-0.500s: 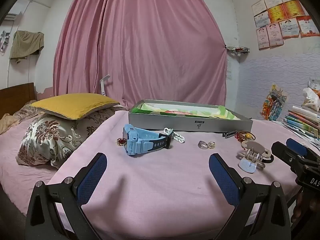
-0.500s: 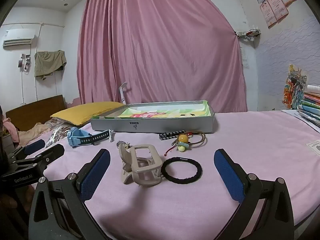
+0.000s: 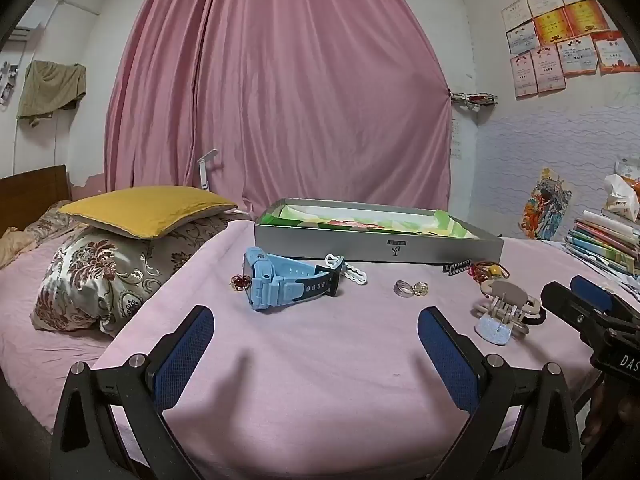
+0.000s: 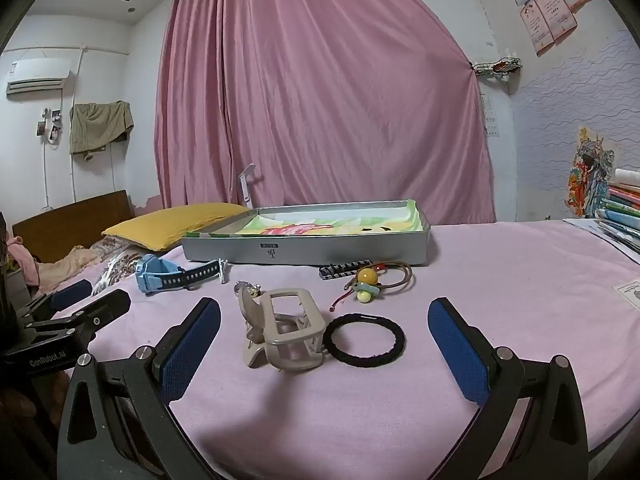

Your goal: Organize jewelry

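A silver shallow box [image 3: 376,246] [image 4: 312,250] lies open at the back of the pink table. In front of it lie a blue watch [image 3: 280,282] [image 4: 160,274], a white chain [image 3: 348,270], a red brooch [image 3: 239,282], two rings [image 3: 410,289], a beige hair claw [image 4: 284,330] [image 3: 504,300], a black hair tie [image 4: 364,340] and a beaded cord [image 4: 370,280]. My left gripper [image 3: 316,346] is open and empty, short of the watch. My right gripper [image 4: 324,340] is open and empty, its fingers either side of the claw and hair tie.
A yellow pillow [image 3: 144,208] on a patterned pillow [image 3: 100,276] lies left of the table on a bed. Stacked books [image 3: 604,240] sit at the right edge. A striped black hair clip [image 4: 346,269] lies by the box. A pink curtain [image 3: 280,100] hangs behind.
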A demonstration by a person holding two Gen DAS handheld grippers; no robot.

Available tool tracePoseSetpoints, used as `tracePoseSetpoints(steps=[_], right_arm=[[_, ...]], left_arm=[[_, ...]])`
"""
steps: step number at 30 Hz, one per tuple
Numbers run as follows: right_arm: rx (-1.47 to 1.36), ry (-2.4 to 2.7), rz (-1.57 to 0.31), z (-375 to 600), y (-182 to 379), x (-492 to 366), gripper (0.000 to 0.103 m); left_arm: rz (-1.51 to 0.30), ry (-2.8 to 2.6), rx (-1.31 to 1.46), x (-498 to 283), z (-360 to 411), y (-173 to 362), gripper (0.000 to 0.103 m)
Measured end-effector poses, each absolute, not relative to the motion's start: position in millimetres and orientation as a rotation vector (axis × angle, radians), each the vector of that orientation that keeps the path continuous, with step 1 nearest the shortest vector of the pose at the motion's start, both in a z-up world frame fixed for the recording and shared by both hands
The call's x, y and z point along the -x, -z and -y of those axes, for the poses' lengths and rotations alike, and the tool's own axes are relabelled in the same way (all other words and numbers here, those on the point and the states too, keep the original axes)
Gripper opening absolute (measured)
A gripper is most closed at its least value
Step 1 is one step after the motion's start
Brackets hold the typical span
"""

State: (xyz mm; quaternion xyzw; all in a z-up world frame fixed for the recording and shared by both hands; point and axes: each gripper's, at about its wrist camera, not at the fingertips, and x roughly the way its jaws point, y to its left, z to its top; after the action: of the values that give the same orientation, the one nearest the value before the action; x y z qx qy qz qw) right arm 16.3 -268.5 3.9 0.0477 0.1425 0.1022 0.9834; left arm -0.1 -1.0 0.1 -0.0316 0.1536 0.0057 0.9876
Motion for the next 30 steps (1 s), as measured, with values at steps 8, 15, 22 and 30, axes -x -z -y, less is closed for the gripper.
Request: tracePoseSetpoints(steps=[8,15,22,30], right_arm=[[-0.097,-0.206,-0.286,268.6,-3.8,-16.4,0.102],[-0.098,-0.206,-0.286,268.6,-3.4,-16.5,0.102],[-0.098,-0.207,-0.286,269.2,-3.2,-16.2,0.102],[-0.098,-0.207,-0.287,268.9,-2.7,-16.1,0.102]], left_arm=[[-0.31,-0.01,0.065,-0.1,0.7,0.0,0.102],[-0.31,-0.01,0.065,1.0,5.1,-2.5,0.102],[-0.311,-0.011,0.066,0.5,2.3,-0.4,0.102],[-0.312,-0.01,0.065,0.3,1.6,-0.3,0.102]])
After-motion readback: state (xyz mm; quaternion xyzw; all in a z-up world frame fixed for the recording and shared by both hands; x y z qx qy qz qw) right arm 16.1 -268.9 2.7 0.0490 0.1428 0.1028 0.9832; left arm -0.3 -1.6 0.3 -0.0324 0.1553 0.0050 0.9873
